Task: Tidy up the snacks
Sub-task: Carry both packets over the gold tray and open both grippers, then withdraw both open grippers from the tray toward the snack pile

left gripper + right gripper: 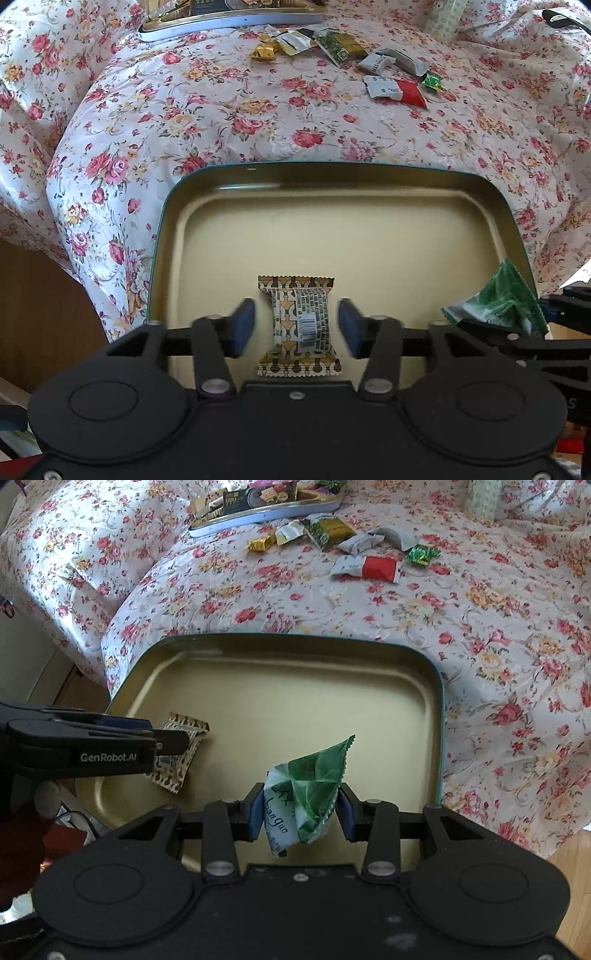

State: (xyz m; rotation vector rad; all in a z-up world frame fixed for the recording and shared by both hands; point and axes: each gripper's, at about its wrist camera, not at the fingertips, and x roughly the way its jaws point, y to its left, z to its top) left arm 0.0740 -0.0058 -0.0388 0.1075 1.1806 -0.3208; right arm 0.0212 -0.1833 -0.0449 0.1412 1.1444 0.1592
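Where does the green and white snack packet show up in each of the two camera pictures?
Left wrist view: the green and white snack packet sits at the right edge, over the tin's right rim, partly cut off by black gripper parts.
Right wrist view: the packet is low in the middle, clamped between the right gripper pads.
Shared landmark: the brown patterned snack bar lying in the gold tin.

Black grippers, blue fingers (242, 325), white "GenRobot.AI" lettering.
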